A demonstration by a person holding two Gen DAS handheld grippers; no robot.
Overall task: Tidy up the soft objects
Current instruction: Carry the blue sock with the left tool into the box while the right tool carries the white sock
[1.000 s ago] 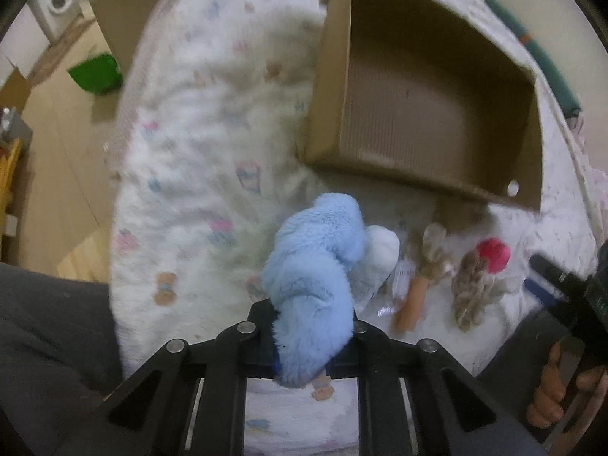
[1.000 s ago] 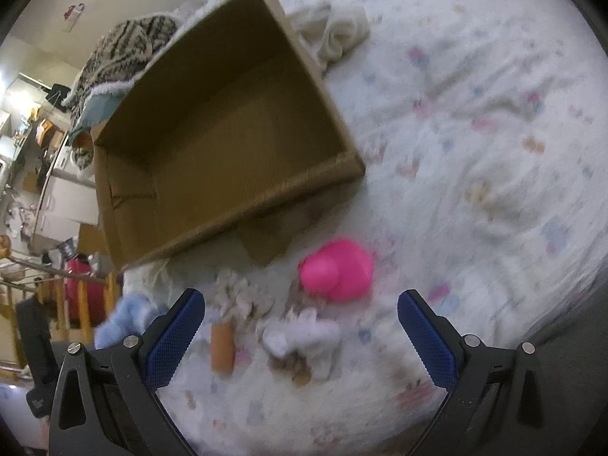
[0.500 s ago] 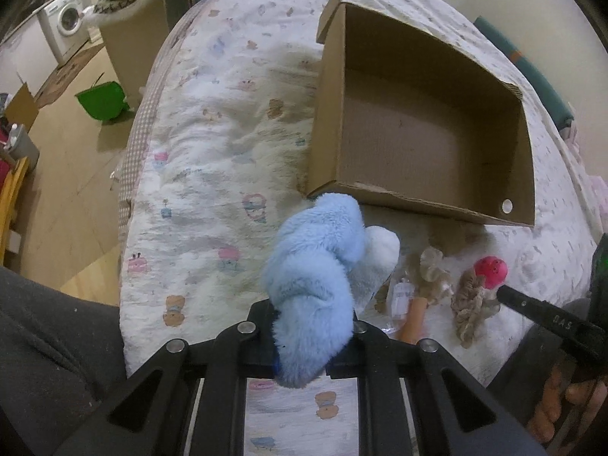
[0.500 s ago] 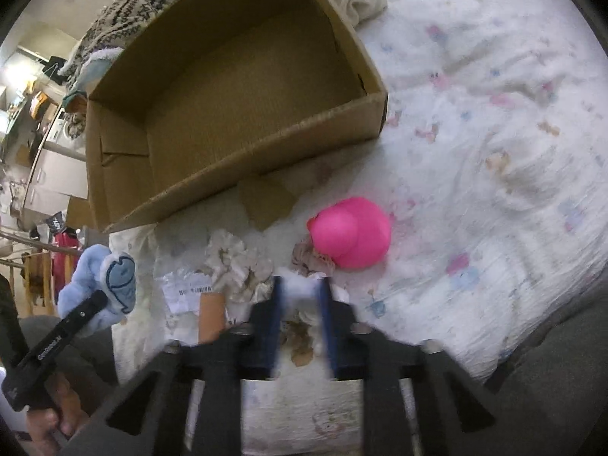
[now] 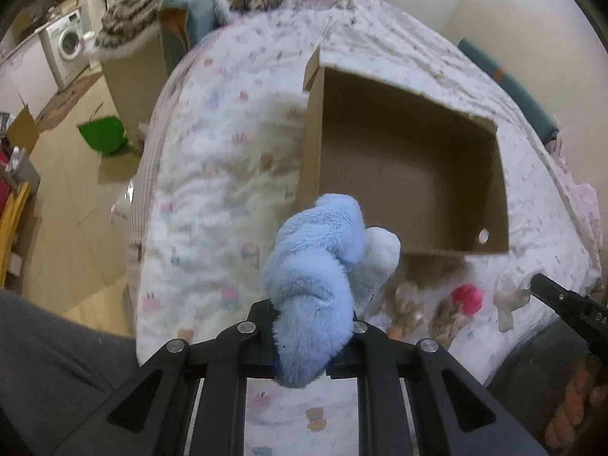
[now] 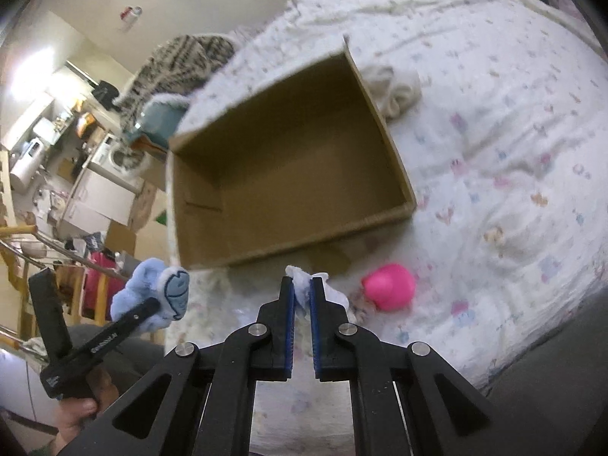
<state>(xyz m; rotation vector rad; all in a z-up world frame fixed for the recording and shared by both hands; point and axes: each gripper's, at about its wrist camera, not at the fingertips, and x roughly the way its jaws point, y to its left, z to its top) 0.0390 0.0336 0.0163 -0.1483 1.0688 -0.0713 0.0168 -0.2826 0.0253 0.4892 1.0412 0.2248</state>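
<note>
My left gripper point(image 5: 311, 326) is shut on a light blue plush toy point(image 5: 315, 277), held above the bed just before the open cardboard box point(image 5: 410, 174). The plush also shows in the right wrist view point(image 6: 155, 296). My right gripper point(image 6: 302, 285) is shut on a small white soft piece point(image 6: 304, 285), lifted near the box point(image 6: 281, 167) front wall; it also shows in the left wrist view point(image 5: 509, 300). A pink ball point(image 6: 389, 290) lies on the bed to the right. Beige soft toys point(image 5: 444, 319) lie before the box.
The bed has a white printed cover point(image 6: 513, 133). A cream cloth point(image 6: 395, 91) lies behind the box. A striped blanket point(image 5: 182, 3) sits on another box at the bed's far end. A green bin point(image 5: 102, 138) stands on the wooden floor at left.
My right gripper has shut on the white soft piece and lifted it. Both grippers have risen and drawn back from the bed; the left keeps hold of the blue plush.
</note>
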